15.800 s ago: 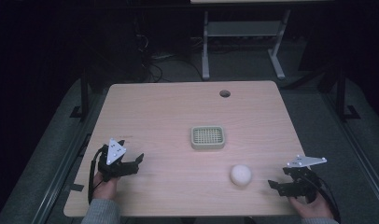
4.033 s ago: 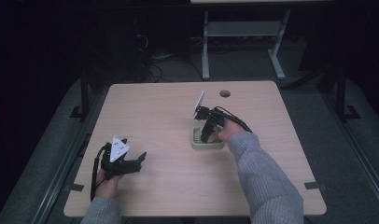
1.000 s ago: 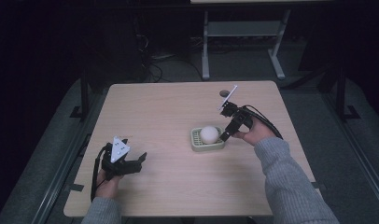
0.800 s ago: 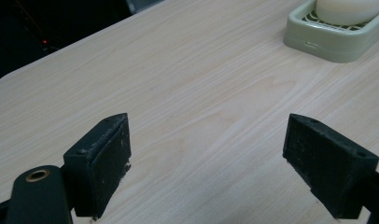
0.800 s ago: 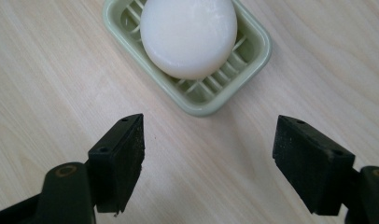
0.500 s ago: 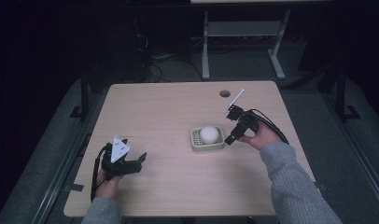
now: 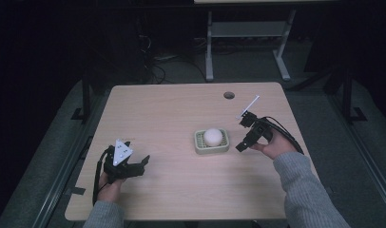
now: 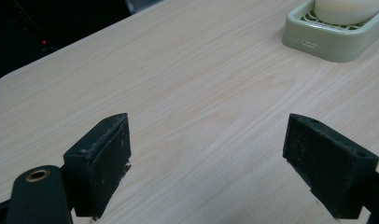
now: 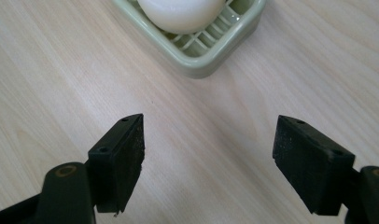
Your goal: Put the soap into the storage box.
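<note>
right gripper (image 7: 246, 135) hangs spread and empty just beside the tray (image 7: 199, 146) with the ball (image 7: 213, 137) sitting in it, so back off level and clear, while the left gripper (image 7: 131, 166) rests open near the table (image 7: 181, 104) edge.

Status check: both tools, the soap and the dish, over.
Right tool open, beside the dish, holding nothing. Left tool open, idle near table edge. White soap in green dish. Nothing in the way.

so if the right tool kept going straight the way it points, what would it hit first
Most likely the green soap dish holding the white soap. The right tool is open, with bare table between it and the dish; it tilts downward, so it might touch the table first.
</note>
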`<action>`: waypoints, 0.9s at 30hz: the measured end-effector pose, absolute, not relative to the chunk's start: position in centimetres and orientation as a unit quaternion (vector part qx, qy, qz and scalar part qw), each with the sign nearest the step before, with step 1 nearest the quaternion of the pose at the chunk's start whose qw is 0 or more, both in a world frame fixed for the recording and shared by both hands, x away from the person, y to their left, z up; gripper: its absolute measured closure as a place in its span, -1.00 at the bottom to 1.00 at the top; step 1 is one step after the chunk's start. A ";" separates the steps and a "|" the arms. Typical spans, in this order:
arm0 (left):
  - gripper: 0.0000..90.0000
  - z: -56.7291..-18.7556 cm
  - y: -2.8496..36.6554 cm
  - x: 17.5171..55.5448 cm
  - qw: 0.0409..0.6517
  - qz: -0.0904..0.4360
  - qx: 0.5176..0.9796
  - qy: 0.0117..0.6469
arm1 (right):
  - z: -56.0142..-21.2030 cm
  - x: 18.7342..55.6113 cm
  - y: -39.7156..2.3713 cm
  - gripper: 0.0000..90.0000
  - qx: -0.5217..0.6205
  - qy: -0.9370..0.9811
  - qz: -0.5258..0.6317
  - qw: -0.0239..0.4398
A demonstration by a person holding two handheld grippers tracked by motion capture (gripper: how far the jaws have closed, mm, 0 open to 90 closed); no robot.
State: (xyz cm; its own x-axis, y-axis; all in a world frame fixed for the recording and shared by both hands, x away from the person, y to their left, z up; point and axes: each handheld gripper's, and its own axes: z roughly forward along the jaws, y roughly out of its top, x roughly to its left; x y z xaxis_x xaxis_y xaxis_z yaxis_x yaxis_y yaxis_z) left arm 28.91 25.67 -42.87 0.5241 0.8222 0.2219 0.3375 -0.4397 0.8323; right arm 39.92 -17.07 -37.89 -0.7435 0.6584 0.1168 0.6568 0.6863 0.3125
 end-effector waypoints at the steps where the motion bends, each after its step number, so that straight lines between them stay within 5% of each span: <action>1: -0.67 -42.9 25.7 28.9 0.379 0.319 0.787 0.369 | -37.9 39.8 -17.2 -0.46 0.359 0.918 0.170 0.004; 27: -0.67 -43.0 25.4 28.9 0.377 0.318 0.789 0.366 | -39.6 36.4 -21.3 -0.46 0.382 0.906 0.182 0.008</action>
